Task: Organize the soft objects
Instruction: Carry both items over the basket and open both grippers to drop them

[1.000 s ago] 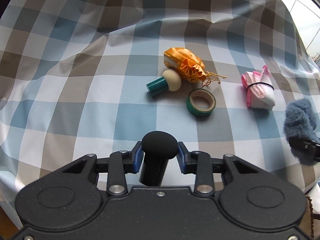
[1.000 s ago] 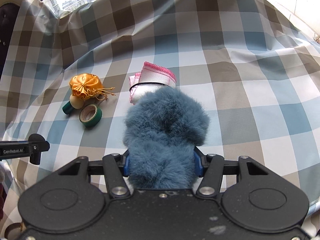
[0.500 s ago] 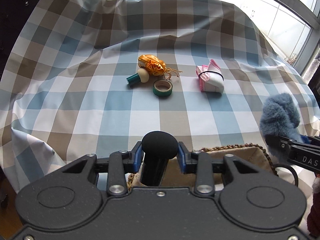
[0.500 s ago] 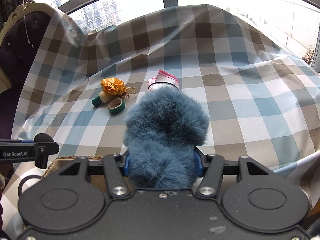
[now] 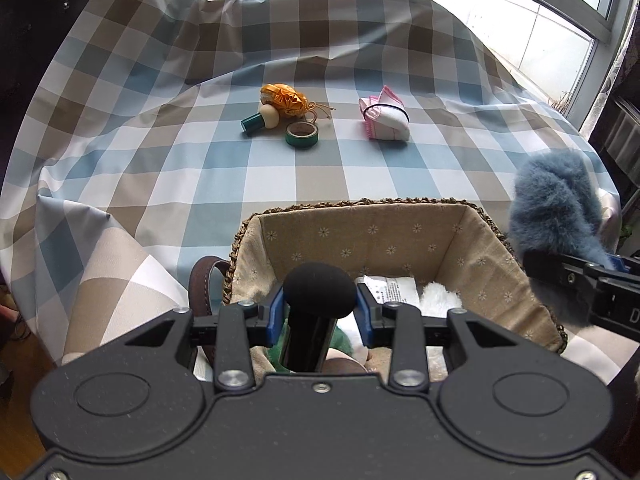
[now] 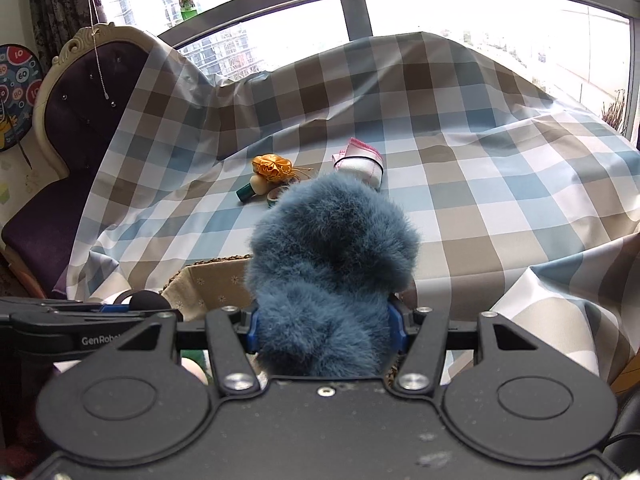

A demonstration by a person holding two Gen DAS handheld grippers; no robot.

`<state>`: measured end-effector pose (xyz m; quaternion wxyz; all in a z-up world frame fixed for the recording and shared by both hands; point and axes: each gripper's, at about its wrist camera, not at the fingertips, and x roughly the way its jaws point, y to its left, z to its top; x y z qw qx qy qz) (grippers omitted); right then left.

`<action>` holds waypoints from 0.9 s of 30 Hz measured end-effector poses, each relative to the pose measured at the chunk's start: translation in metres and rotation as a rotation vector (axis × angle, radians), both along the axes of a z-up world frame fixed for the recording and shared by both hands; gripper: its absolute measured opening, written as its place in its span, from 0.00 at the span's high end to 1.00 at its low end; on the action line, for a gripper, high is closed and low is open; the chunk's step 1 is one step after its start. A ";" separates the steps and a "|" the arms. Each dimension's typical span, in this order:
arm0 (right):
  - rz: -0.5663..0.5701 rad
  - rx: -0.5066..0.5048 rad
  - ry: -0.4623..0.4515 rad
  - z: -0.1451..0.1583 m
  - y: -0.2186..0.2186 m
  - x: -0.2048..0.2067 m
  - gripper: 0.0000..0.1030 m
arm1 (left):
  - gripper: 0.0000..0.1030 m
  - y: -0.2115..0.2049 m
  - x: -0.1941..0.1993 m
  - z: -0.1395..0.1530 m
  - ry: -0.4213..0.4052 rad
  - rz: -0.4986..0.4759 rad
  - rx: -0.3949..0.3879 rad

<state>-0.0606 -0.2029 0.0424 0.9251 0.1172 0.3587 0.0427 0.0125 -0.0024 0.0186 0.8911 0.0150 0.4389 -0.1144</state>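
Left gripper (image 5: 320, 316) is clamped on a black foam-headed applicator (image 5: 318, 292), holding it above the near end of the lined wicker basket (image 5: 360, 232), where white fluffy material (image 5: 438, 298) and a printed label (image 5: 390, 290) lie inside. Right gripper (image 6: 324, 330) is squeezing a blue furry item (image 6: 332, 256), off to the basket's right edge. Far out on the checked tabletop (image 5: 200, 168) sit an orange satin pouch (image 5: 284, 98), a teal-handled puff (image 5: 260, 118) touching it, a green tape roll (image 5: 302, 135) just beside, and a pink-edged folded cloth (image 5: 384, 120) well apart to the right.
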 end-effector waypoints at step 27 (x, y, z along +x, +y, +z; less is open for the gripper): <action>0.056 -0.076 0.018 -0.009 0.022 0.000 0.43 | 0.63 0.005 0.011 -0.022 0.095 0.080 -0.004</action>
